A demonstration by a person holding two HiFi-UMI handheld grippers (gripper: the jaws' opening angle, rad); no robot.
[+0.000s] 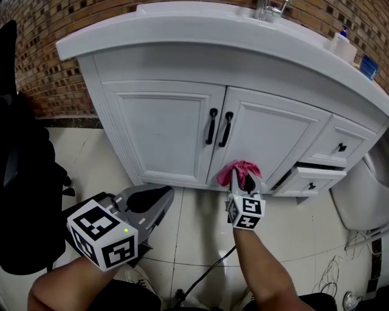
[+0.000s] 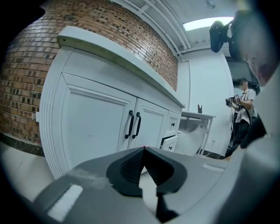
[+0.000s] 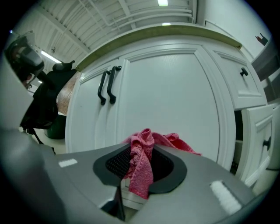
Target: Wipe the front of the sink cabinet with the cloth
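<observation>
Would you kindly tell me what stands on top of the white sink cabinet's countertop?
On the white countertop stand a metal tap, a white bottle with a blue cap and a small blue item. The basin's inside is hidden behind its raised rim.

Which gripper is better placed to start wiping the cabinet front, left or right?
Right. The right gripper is shut on the pink cloth, close to the right cabinet door; the left gripper is shut and empty.
</observation>
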